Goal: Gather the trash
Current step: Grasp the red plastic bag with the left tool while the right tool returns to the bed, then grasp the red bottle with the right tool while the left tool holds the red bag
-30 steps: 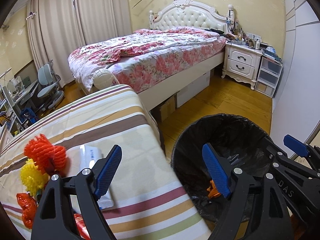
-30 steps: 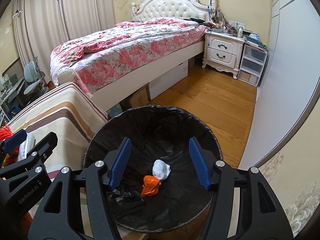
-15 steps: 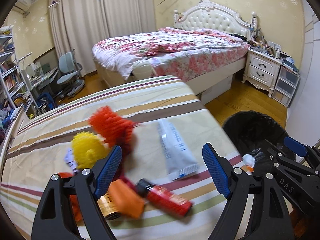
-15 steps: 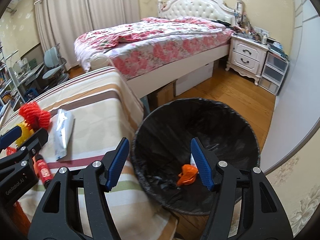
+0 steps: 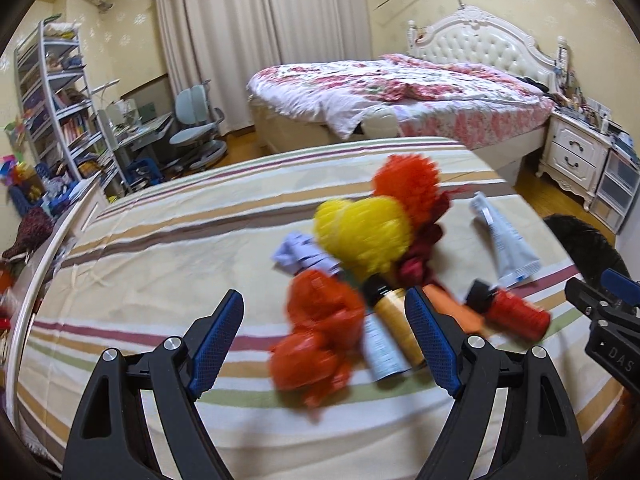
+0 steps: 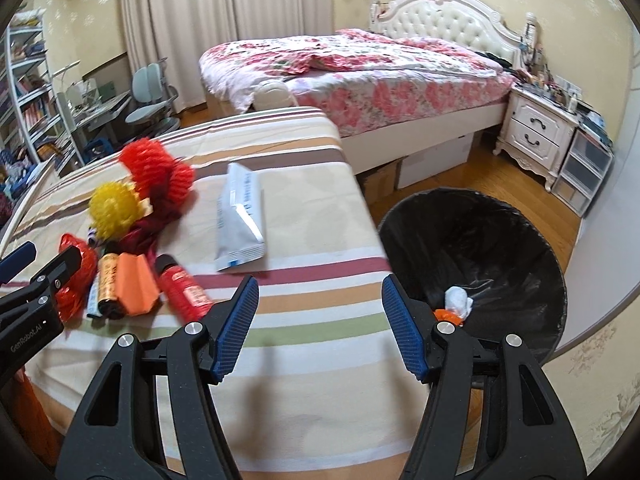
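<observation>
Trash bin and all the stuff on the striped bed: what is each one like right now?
Trash bin: upright, lined with a black bag, white and orange scraps inside.
White tube: lying flat on the striped bed.
Red bottle: on its side, black cap on.
Left gripper: open, holding nothing.
Right gripper: open, holding nothing.

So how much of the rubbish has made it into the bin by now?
Only a start. The black-lined bin holds a white wad and an orange scrap. Nothing is in hand: the left gripper and right gripper both have open, empty jaws. Left on the striped cloth: the white pouch, red bottle, orange bag, spiky balls and more.
</observation>
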